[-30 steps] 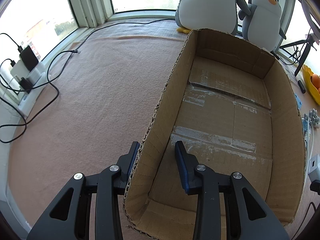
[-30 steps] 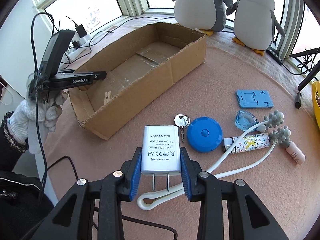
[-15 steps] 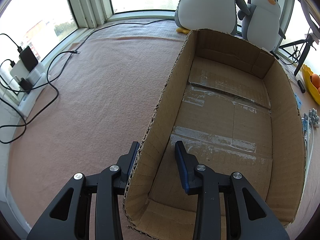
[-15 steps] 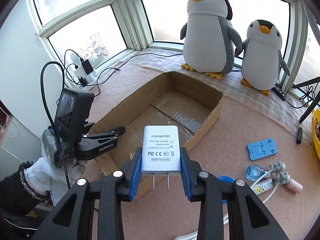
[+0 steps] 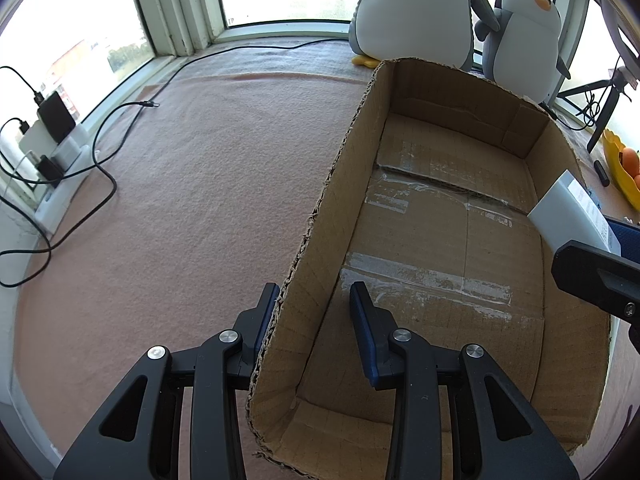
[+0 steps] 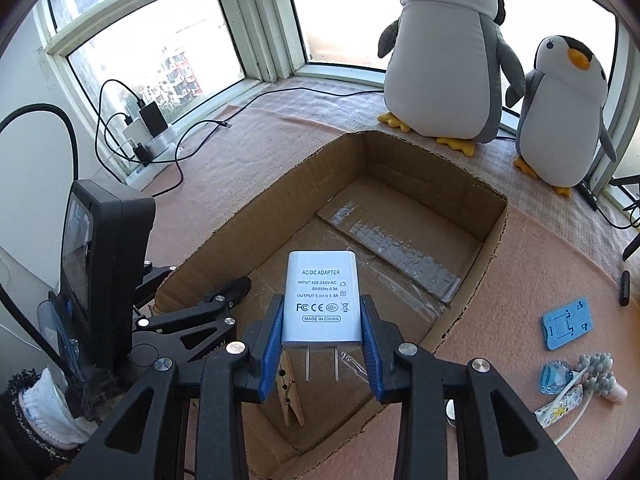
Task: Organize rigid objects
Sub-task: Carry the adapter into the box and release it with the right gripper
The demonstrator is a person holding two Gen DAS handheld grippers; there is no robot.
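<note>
Left wrist view: left tool (image 5: 313, 298) straddled the near left wall of the cardboard box (image 5: 316, 216), one finger outside, one inside, clamped on that wall. Off to its right, the white adapter (image 5: 568, 210) poked in over the box's right side, carried by the other tool.

Right wrist view: right tool (image 6: 322, 334) pinched the AC/DC adapter (image 6: 322, 300) by its sides, prongs toward the camera, above the open box (image 6: 460, 280). A wooden clothespin (image 6: 290, 398) lay in the box just below. Left tool (image 6: 224, 296) at its left, on the box wall. Blue stand (image 6: 566, 322) well off right on the table (image 6: 520, 280).
</note>
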